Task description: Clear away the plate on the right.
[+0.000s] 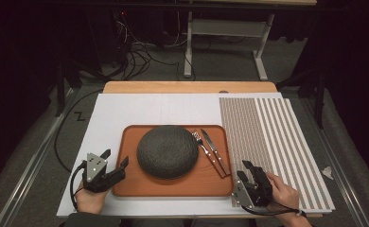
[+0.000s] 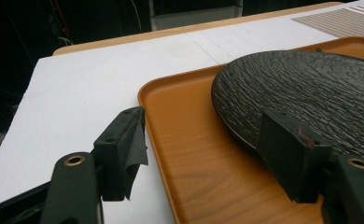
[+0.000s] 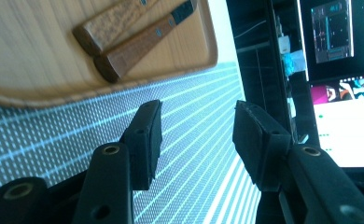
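Left gripper: at the near left corner of the tray, held in the person's left hand. Jaws apart. In the left gripper view one jaw is over the white board outside the tray rim and the other is over the tray floor beside the plate edge, so the rim runs between them. No contact with the rim can be made out.
Right gripper: at the near right corner of the tray, over the striped mat, held in the person's right hand. Jaws apart, nothing between them; the right gripper view shows only mat in the gap.
Tray: orange-brown, wood-look, rounded corners. Lies flat on the white board, centred near the person's edge of the table.
Plate: dark, round, rough-textured surface. Sits on the tray, left of centre.
Fork: wooden handle, lies on the tray just right of the plate, tines pointing away from the person.
Knife: wooden handle, lies just beside the fork on its right, roughly parallel.
Striped mat: brown and white stripes, covers the right part of the board, its edge just beside the tray's right side.
White board: covers the wooden table.
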A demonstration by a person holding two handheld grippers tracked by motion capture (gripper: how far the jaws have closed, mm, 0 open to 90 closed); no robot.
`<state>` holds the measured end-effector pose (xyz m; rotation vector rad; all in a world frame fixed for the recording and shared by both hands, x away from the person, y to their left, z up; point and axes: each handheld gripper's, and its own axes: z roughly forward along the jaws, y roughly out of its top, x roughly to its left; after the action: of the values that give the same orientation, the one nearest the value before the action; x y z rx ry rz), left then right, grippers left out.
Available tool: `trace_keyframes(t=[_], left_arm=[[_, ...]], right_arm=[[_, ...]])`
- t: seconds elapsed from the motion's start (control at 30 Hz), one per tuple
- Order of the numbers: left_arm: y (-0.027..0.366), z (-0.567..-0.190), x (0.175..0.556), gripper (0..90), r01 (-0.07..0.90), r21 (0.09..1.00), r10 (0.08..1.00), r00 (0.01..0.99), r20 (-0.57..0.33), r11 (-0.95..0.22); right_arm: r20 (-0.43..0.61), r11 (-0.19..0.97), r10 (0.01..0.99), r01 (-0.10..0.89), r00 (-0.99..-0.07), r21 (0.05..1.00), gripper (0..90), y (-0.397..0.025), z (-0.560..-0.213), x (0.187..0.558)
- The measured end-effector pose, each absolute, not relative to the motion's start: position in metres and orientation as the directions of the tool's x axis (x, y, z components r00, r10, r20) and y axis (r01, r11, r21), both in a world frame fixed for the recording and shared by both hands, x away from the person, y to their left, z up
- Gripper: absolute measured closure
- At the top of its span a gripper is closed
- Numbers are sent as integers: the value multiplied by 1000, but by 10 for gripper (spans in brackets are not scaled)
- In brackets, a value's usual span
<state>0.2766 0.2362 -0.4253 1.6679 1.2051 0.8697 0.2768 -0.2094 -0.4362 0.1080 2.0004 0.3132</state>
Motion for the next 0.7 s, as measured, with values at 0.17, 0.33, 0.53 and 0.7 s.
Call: trace_keyframes(t=[0.17,0.33,0.53,0.7], left_arm=[[236,-425,277,327,340,929,958,284,43,-142],[236,-425,277,327,341,929,958,284,42,-142],[236,-425,276,327,341,929,958,283,42,-142],[236,-425,276,327,341,930,958,283,42,-141]], right_arm=[[-869,957,229,-61,-438,283,528,-216,-436,277],[-858,949,268,-34,-438,314,518,-224,-435,278],[-842,934,314,-15,-439,356,508,-234,-434,279],[-827,923,347,7,-442,384,503,-243,-433,279]])
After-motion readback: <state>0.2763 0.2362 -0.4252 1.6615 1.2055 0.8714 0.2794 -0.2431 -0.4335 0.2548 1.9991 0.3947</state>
